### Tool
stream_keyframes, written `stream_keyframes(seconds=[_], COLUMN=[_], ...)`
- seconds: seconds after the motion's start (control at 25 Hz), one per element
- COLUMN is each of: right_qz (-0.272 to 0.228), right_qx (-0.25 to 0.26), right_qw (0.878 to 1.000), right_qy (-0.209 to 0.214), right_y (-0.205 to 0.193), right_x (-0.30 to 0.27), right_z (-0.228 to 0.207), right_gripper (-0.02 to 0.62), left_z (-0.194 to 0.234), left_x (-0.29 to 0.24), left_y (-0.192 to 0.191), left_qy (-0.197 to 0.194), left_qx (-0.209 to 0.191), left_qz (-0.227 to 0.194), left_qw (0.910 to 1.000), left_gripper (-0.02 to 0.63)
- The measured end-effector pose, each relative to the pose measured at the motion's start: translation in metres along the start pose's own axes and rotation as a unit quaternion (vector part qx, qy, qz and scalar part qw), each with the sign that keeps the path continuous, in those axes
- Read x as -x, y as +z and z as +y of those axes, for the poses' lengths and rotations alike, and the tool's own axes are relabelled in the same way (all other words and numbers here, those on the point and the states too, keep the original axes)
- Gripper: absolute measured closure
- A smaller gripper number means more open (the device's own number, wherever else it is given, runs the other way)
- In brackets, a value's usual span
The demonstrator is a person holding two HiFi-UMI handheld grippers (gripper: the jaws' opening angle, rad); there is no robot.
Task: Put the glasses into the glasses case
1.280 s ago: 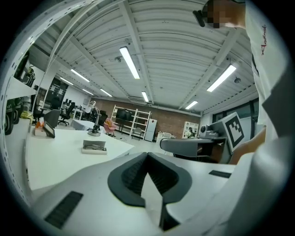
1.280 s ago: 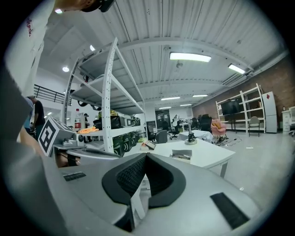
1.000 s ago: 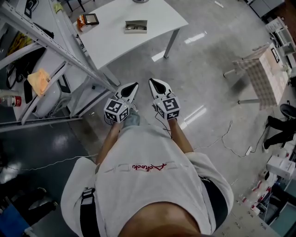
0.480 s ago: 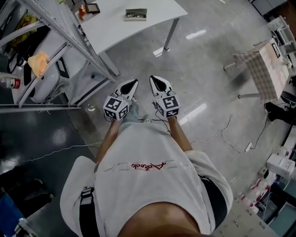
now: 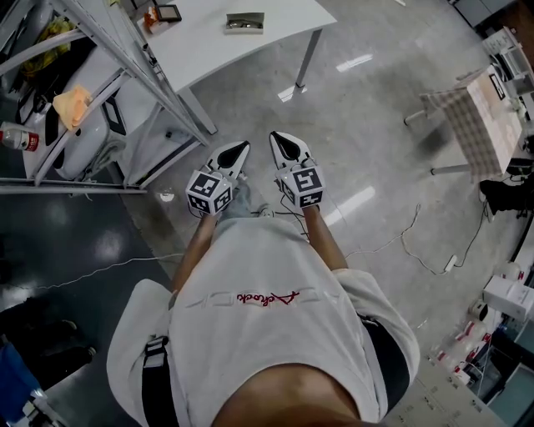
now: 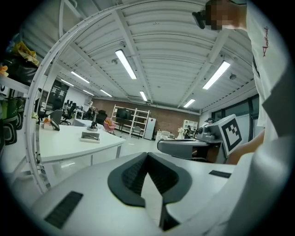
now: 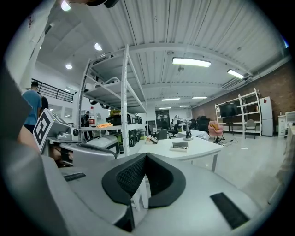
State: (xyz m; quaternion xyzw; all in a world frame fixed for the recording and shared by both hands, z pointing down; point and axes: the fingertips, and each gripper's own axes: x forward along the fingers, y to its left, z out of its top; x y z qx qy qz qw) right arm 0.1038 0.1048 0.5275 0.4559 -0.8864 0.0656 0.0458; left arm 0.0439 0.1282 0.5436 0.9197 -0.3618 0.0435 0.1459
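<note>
A grey glasses case [image 5: 244,22] lies open on the white table [image 5: 209,50] far ahead of me; something dark rests in it, too small to make out. The case [image 6: 90,137] also appears in the left gripper view and, as a small case [image 7: 179,146], in the right gripper view. My left gripper [image 5: 242,148] and right gripper [image 5: 274,137] are held side by side in front of my chest, over the floor, well short of the table. The left gripper [image 6: 147,155] and the right gripper [image 7: 145,156] are both shut with nothing between their pads.
A metal shelving rack [image 5: 117,58] stands at the left with an orange cloth [image 5: 71,108] and a bottle [image 5: 17,136] on it. A small framed object [image 5: 165,13] sits on the table. A checked-cloth table [image 5: 467,125] is at the right; cables [image 5: 417,250] trail on the floor.
The table, case and rack have slid toward the top of the head view. Both grippers stay shut, side by side, in about the same place.
</note>
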Motion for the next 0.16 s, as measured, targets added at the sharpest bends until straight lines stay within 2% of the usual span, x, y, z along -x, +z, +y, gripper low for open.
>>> stream_keyframes(seconds=[0.16], right_qz=[0.005], right_qx=[-0.001], right_qw=[1.0], right_qy=[0.001], right_y=[-0.0038], right_x=[0.0066], right_z=[0.0031], right_gripper=[0.581], left_z=[-0.0065], left_x=[0.0026], left_y=[-0.0007], left_qy=[0.0], left_qx=[-0.002], left_qz=[0.0], left_qw=[1.0], left_gripper=[0.598])
